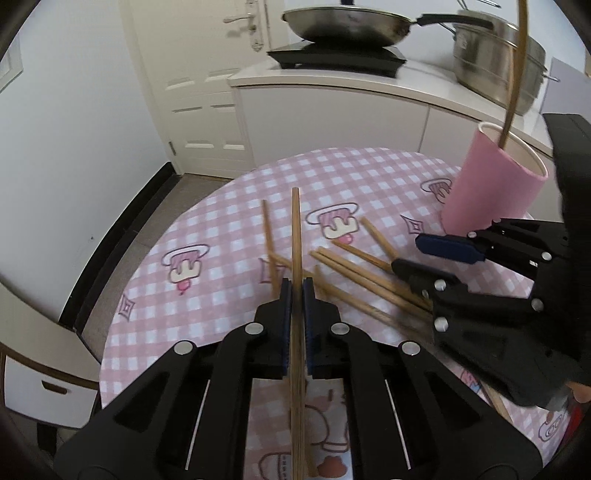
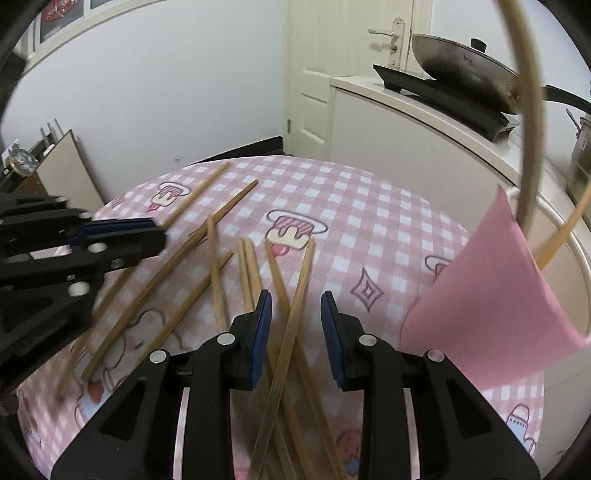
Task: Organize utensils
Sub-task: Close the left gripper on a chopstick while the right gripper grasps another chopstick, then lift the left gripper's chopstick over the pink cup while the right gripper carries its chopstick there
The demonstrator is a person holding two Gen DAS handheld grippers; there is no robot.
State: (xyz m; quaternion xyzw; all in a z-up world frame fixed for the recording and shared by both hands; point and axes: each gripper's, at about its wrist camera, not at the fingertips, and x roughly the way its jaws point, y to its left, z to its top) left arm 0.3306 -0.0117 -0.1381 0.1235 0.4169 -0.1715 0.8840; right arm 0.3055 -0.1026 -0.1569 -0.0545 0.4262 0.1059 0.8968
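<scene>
My left gripper [image 1: 297, 291] is shut on one wooden chopstick [image 1: 295, 229], which runs straight out past its pads, lifted above the table. Several loose chopsticks [image 1: 354, 273] lie scattered on the pink checked tablecloth [image 1: 332, 173]. A pink cup [image 1: 495, 184] stands at the right with a chopstick in it. My right gripper [image 2: 295, 306] hovers open over a crossed bunch of loose chopsticks [image 2: 291, 332], its pads clear of them. The pink cup [image 2: 498, 295] is close on its right. In the right wrist view the left gripper [image 2: 160, 236] is at the left.
Behind the round table runs a white counter with a pan [image 1: 347, 22] on a black hob and a steel pot [image 1: 491, 62]. A white door [image 1: 199, 92] is at the far left, and a white chair [image 1: 37, 369] stands by the table's left edge.
</scene>
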